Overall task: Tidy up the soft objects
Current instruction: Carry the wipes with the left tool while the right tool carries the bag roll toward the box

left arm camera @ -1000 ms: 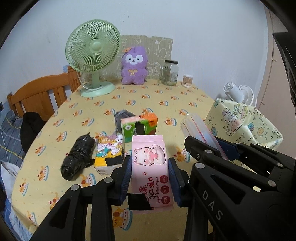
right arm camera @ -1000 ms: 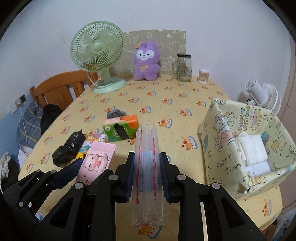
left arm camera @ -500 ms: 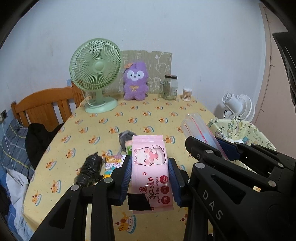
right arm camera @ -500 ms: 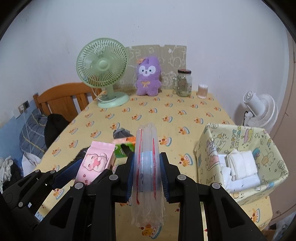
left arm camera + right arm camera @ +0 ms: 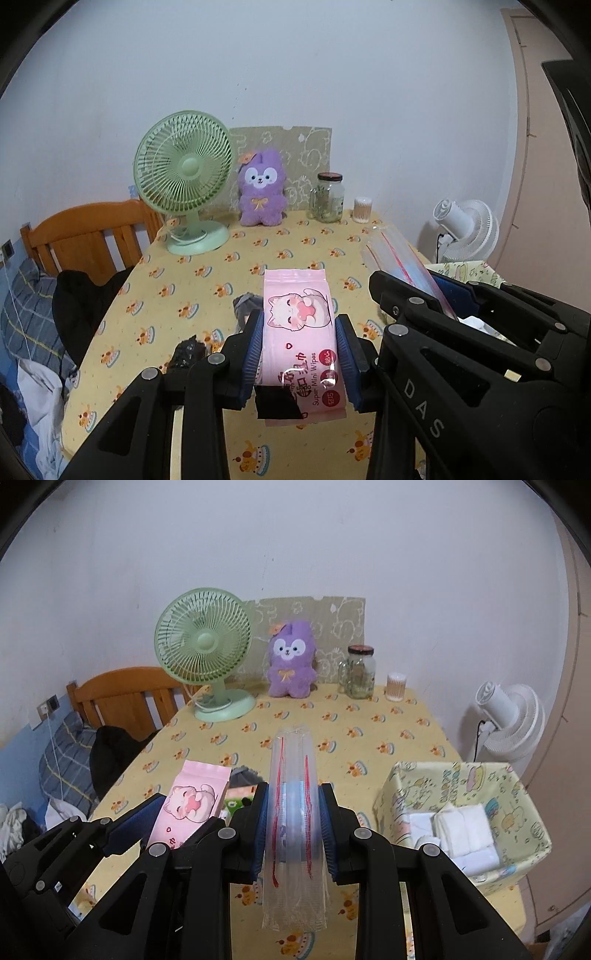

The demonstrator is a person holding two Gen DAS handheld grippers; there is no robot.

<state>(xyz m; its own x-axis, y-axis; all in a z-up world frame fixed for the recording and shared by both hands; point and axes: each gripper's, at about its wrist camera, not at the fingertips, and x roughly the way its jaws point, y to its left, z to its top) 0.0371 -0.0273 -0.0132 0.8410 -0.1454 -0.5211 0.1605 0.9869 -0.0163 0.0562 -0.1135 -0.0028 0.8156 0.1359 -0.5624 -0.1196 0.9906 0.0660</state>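
My left gripper (image 5: pixel 300 349) is shut on a pink pack of mini wipes (image 5: pixel 301 325) and holds it well above the table; the pack also shows in the right wrist view (image 5: pixel 188 805). My right gripper (image 5: pixel 293 823) is shut on a clear plastic packet with red stripes (image 5: pixel 293 812), also lifted; the packet shows in the left wrist view (image 5: pixel 402 266). A yellow patterned fabric basket (image 5: pixel 517 834) with folded white cloths (image 5: pixel 461 830) stands at the right. A green tissue pack (image 5: pixel 238 799), a grey item (image 5: pixel 245 304) and a black bundle (image 5: pixel 188 354) lie below on the table.
A green fan (image 5: pixel 207 650), a purple plush (image 5: pixel 291 664), a glass jar (image 5: pixel 358 672) and a cotton-swab tub (image 5: pixel 396 686) stand at the table's far edge. A wooden chair (image 5: pixel 125 701) is at the left, a white floor fan (image 5: pixel 509 720) at the right.
Both grippers have risen and pulled back with their loads still held. The table items now sit lower and farther below, and the basket's inside shows more.
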